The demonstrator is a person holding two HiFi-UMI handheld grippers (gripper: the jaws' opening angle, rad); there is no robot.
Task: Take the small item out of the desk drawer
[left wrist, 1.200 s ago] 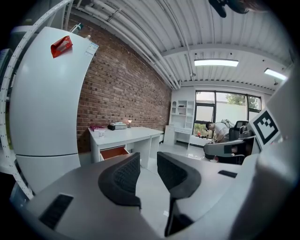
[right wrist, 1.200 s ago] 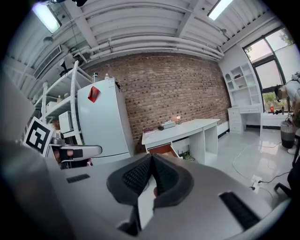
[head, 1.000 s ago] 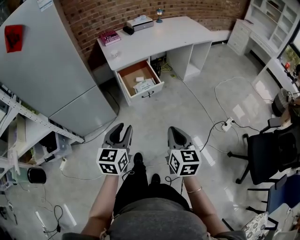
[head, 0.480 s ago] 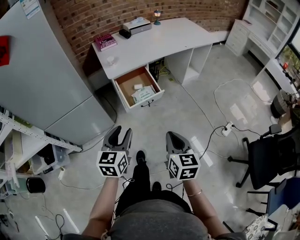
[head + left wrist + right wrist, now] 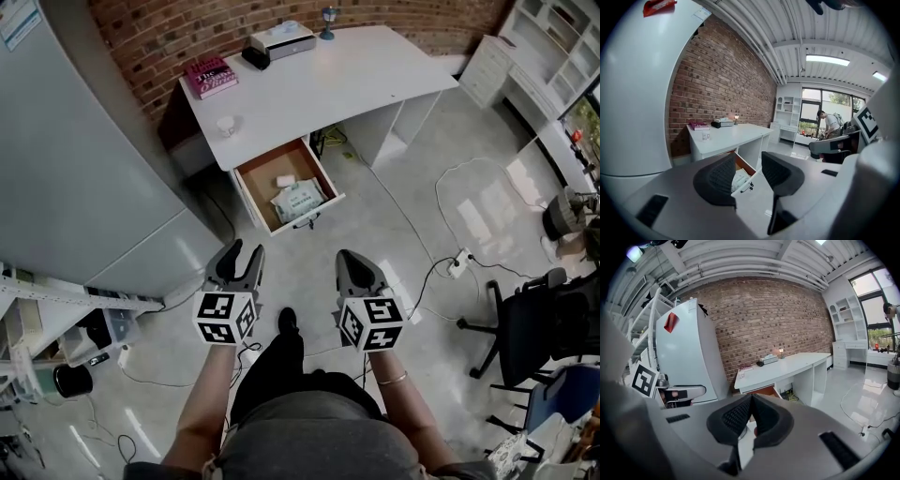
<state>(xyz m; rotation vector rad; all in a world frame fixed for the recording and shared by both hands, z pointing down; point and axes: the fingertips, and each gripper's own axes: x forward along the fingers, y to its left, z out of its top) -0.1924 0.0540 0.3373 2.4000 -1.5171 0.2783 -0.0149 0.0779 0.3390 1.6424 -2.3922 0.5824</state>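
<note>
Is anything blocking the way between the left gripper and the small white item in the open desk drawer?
Nothing visible. Only bare grey floor lies between the left gripper and the open wooden drawer; the small white item lies uncovered behind a pale flat packet.

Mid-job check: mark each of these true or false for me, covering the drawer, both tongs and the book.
1. The desk drawer is open. True.
2. The left tongs grip the small item. False: their jaws have just been opening, nothing is between them, and the item lies in the drawer.
3. The right tongs are shut. True.
4. The pink book lies in the drawer. False: it lies on top of the desk.
</note>
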